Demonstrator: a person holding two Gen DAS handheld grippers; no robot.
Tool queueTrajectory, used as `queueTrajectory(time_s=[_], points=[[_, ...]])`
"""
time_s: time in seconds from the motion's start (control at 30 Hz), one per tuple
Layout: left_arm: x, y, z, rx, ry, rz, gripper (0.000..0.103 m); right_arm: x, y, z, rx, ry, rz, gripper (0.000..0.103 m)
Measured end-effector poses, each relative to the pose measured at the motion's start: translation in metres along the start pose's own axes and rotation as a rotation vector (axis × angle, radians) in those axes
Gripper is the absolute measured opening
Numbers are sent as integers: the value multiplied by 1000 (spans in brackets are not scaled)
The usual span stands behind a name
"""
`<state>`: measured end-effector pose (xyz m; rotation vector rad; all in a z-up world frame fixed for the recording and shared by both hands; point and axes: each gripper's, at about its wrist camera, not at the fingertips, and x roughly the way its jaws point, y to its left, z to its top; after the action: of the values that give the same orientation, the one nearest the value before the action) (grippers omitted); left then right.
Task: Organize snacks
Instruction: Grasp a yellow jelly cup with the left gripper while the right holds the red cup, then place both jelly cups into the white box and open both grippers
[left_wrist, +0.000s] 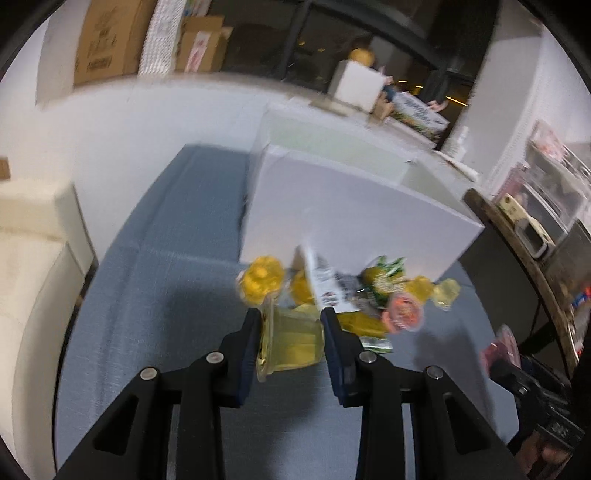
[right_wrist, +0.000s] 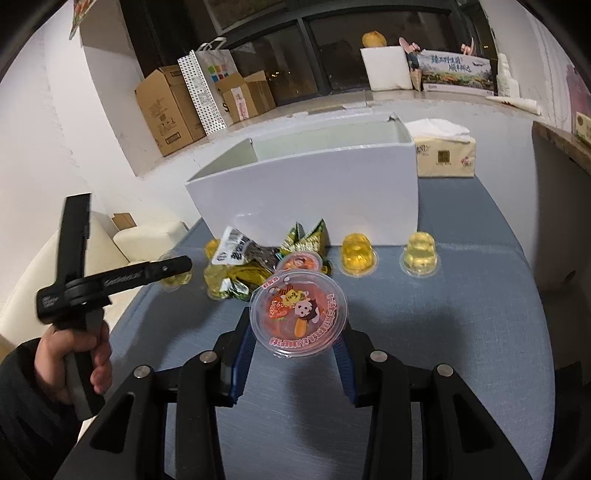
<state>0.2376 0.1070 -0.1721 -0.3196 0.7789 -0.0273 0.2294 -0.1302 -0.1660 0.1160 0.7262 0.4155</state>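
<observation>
My left gripper (left_wrist: 291, 325) is shut on a yellow jelly cup (left_wrist: 291, 343), held on its side above the blue table. My right gripper (right_wrist: 295, 325) is shut on a red-lidded jelly cup (right_wrist: 298, 310) with a cartoon lid, held above the table. A pile of snacks lies before the white box (right_wrist: 306, 192): a black-and-white packet (right_wrist: 236, 249), green packets (right_wrist: 306, 236), a second red cup (right_wrist: 299, 263) and yellow jellies. Two yellow jellies (right_wrist: 357, 254) (right_wrist: 420, 254) stand apart to the right. The box (left_wrist: 354, 214) is open-topped.
A tissue pack (right_wrist: 445, 155) sits behind the box on the right. Cardboard boxes (right_wrist: 170, 107) and a paper bag stand on the floor at the back. A cream sofa (left_wrist: 33, 258) is left of the table. The left hand-held gripper (right_wrist: 81, 280) shows at left.
</observation>
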Motion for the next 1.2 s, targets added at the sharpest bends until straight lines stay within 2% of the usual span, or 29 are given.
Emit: queueTrajectory(time_s=[0.23,0.43,0.6,0.7,0.9,0.93,0.97,1.0,1.03,1.07,1.1,1.2], points=[[-23,-45,45,124,-78,-32,36,-6,1,27,-19,-40,-6,43],[-19,-72,103,183,-135,-42,36,-8,-7,84,-30,-93,-23,43],[6,-81,143,218,-129,-19,36,11,-14,134,-42,-108,-35,43],[30,-78,159,224,-104,6,36,35,-21,158,-40,-84,-42,43],[73,-65,163,249,-46,86,37,82,-43,182,29,-14,-39,44],[77,-62,162,247,-32,91,43,90,-45,185,31,6,-47,48],[81,-59,161,239,-20,96,61,95,-46,186,33,19,-57,55],[84,-55,159,228,-11,95,74,96,-47,187,35,13,-69,79],[84,-51,157,218,-16,89,97,95,-48,187,40,-2,-74,92],[81,-49,155,211,-36,84,101,93,-50,187,54,-25,-64,92],[77,-46,152,206,-57,83,101,92,-52,187,65,-27,-58,92],[75,-43,146,209,-34,82,101,91,-55,181,81,-23,-68,92]])
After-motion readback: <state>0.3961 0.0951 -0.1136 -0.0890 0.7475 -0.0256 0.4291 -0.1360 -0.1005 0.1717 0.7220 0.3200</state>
